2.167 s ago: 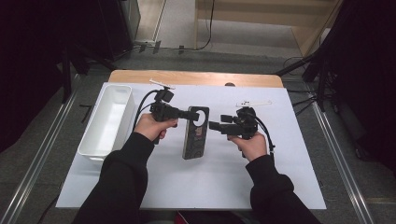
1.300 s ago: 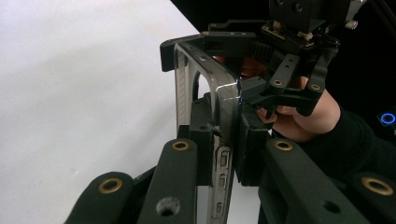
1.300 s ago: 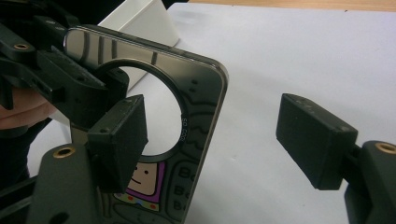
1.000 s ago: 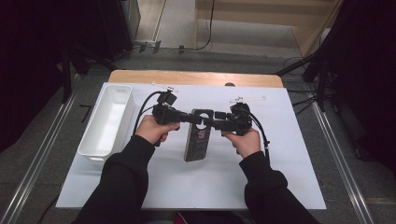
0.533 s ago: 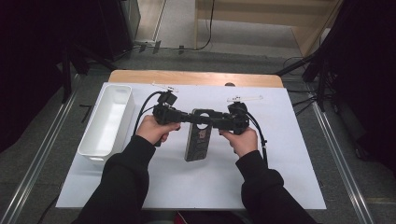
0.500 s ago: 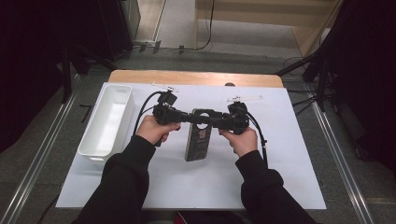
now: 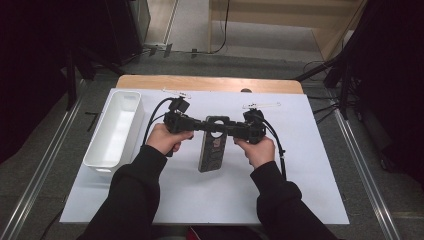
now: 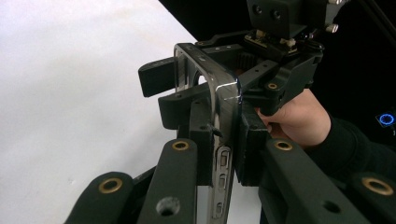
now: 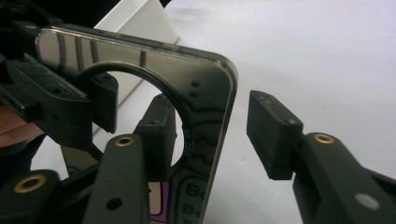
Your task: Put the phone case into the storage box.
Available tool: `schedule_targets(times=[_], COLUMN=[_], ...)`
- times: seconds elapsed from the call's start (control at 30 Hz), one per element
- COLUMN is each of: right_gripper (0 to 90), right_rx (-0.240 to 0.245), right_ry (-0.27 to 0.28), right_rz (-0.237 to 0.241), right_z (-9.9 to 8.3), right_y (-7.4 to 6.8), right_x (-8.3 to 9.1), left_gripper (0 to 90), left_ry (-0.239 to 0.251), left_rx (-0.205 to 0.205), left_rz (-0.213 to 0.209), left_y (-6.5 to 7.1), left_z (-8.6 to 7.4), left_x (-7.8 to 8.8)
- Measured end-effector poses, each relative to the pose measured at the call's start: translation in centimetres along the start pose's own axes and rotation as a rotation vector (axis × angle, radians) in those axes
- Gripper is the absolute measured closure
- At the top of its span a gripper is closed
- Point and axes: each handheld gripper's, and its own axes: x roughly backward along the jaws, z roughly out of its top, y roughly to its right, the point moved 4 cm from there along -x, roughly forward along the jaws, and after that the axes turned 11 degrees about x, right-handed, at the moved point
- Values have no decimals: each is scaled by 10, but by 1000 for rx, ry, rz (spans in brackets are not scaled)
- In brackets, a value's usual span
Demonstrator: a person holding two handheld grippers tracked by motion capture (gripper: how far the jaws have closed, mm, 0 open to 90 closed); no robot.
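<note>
- Long, flat and black: a plate (image 7: 212, 150) with round corners and a big round hole near its far end.
- Shiny and smooth along the plate's edge, like glass or metal, with thin dark stripes across it.
- Pale letters and a small purple patch lower down on its face, too cut off to read.
- Lying in the middle of the bench (image 7: 310, 190), its far end up between the two tools, its near end pointing at the person.
- White and smooth on top of the bench, like a sheet of paper, with a strip of light wood along the far side.
- Off to the left, well apart from the plate: a white tray (image 7: 100, 162), long, deep and plain, with soft round corners.
- Left hand-held gripper (image 7: 204, 125): black, blocky, with small gold rings at its joints.
- Pinching the plate's edge near the hole, a thick black pad pressed flat on each side.
- Right hand-held gripper (image 7: 227, 127): same black make, coming in from the other side at the same end.
- Jaws just been closing, with the plate's corner between them.
- Not yet squeezing: one pad close behind the hole, the other apart from the plate's edge, with white bench showing in the gap.
- A bare hand (image 8: 299, 116) in a black sleeve wrapped round the right tool's grip.
</note>
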Motion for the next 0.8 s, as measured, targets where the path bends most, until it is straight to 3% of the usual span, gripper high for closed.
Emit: schedule_targets(times=[0.37, 0.8], right_gripper=[649, 676], right_rx=[9, 17], right_ry=[8, 4], right_rz=[-2, -18], right_z=[5, 5], right_y=[-2, -3], right_x=[3, 4], left_gripper=[799, 797], left_ry=[3, 13], left_rx=[-2, -5], left_rz=[2, 13], left_y=[0, -1], left_z=[0, 1], left_x=[-1, 0])
